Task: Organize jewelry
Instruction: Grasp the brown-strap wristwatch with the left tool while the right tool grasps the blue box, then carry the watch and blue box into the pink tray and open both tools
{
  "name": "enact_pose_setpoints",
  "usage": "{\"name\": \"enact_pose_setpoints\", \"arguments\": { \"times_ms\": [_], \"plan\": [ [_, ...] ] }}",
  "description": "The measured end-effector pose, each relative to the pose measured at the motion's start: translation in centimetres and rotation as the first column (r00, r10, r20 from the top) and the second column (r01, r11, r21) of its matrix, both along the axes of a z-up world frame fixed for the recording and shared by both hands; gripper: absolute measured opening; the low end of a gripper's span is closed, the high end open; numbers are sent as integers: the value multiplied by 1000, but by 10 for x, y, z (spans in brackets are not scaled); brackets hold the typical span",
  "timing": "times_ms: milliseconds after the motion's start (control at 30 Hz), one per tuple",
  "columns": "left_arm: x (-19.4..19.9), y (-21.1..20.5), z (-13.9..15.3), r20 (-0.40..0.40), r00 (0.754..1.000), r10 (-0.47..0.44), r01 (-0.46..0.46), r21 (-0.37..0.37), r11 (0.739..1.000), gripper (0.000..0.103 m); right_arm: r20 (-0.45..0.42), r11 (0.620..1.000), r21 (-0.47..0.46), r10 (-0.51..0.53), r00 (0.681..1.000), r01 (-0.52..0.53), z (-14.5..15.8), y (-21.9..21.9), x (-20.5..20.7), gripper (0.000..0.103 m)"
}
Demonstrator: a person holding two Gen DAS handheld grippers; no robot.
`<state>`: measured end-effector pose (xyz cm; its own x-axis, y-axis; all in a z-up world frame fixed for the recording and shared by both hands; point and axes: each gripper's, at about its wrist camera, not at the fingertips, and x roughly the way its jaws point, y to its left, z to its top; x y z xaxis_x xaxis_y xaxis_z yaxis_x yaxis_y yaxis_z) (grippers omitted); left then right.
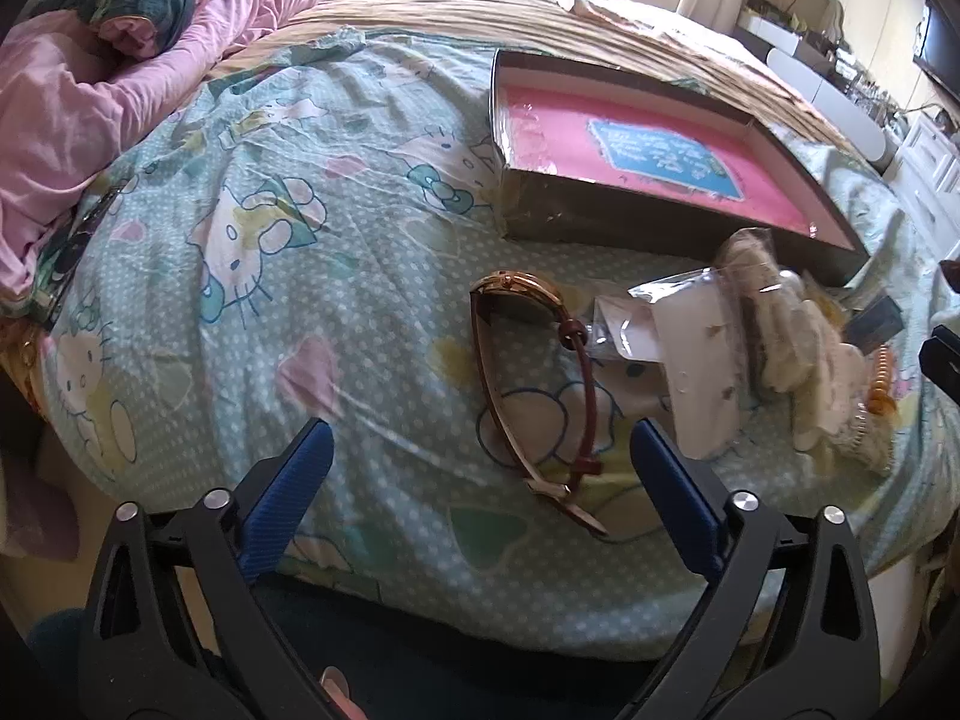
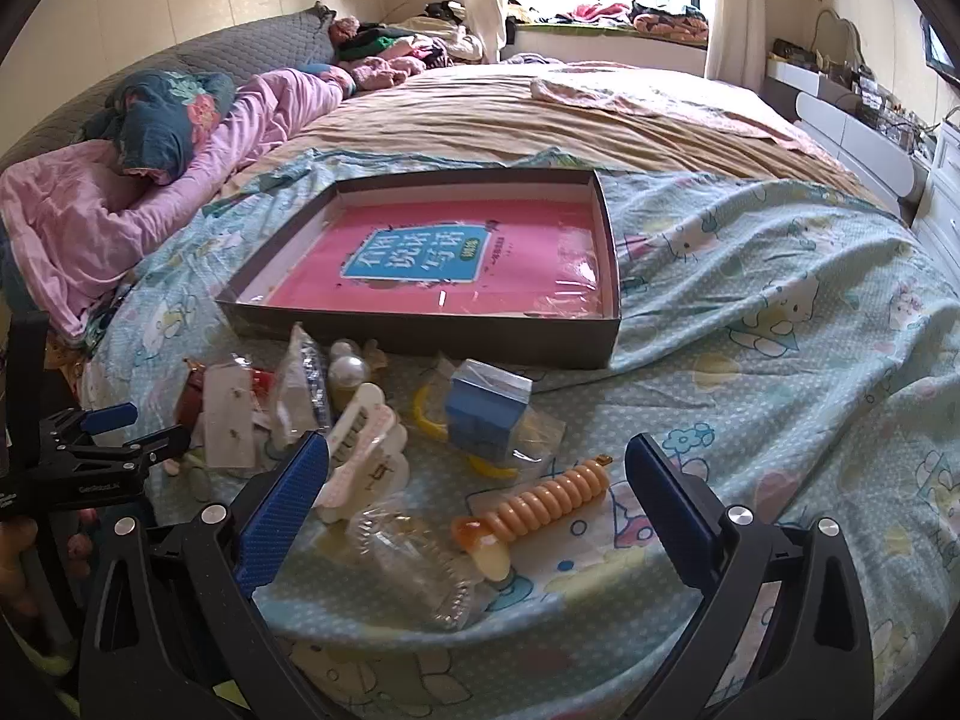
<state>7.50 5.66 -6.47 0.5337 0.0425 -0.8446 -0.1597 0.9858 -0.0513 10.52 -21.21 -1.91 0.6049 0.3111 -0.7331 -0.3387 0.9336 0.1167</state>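
My left hand-held gripper [image 1: 480,450] stands with its blue-padded jaws apart above the bed, clamped on nothing. Between the jaws, lying on the pale green cartoon-cat printed bedsheet [image 1: 300,276], is a gold-cased wristwatch with a brown leather strap [image 1: 528,372]; neither pad touches it. Just right of the watch sits a heap of small items: a clear plastic packet holding a white earring card [image 1: 690,360] and a cream plastic hair claw [image 1: 804,348].

My right hand-held gripper [image 2: 474,462] is likewise spread wide and empty. Between its jaws on the sheet lie an orange spiral hair tie [image 2: 540,504] and a crumpled clear plastic bag [image 2: 414,564]. The cream hair claw [image 2: 366,450] lies just beside the left pad; whether they touch I cannot tell. Beyond these stand a small blue box in clear wrapping [image 2: 489,414], a yellow plastic ring [image 2: 429,414] and a white pearl-like bead ornament [image 2: 351,372].

A shallow dark grey cardboard tray [image 2: 420,330] rests on the bed behind the heap, holding a pink book with a blue title panel [image 2: 468,264]. No jewellery is inside the tray. A pink quilt [image 2: 90,222] is bunched at the bed's left edge.
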Motion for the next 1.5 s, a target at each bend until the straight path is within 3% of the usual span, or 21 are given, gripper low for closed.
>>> {"name": "enact_pose_setpoints", "arguments": {
  "times_ms": [267, 333, 433, 500, 667, 833, 1267, 1500],
  "plan": [
    [14, 1, -4, -6, 1000, -12, 12, -6, 1000, 59, -34, 999, 35, -33, 999, 34, -15, -2, 20, 97],
    [18, 2, -3, 3, 1000, -19, 19, -19, 1000, 53, -47, 998, 46, -35, 998, 37, -19, -2, 25, 83],
    [24, 5, -1, 13, 1000, -23, 23, -42, 999, 47, -64, 997, 62, -40, 997, 44, -23, -2, 33, 77],
    [27, 5, -1, 18, 999, -30, 31, -59, 998, 34, -74, 996, 75, -42, 996, 48, -25, -1, 36, 72],
    [30, 7, 0, 28, 999, -41, 42, -70, 997, 29, -86, 995, 90, -36, 996, 44, -29, 1, 42, 60],
    [27, 15, 8, 55, 998, -35, 39, -76, 996, 25, -91, 994, 100, -22, 996, 31, -32, 1, 45, 35],
    [39, 27, 52, 137, 990, -21, 32, -79, 996, 23, -12, 988, 150, -26, 1000, 28, -5, -12, 49, 33],
    [64, 23, 57, 134, 991, -31, 43, -89, 995, 23, 51, 985, 168, -58, 997, 49, 16, -21, 67, 33]
  ]
}}
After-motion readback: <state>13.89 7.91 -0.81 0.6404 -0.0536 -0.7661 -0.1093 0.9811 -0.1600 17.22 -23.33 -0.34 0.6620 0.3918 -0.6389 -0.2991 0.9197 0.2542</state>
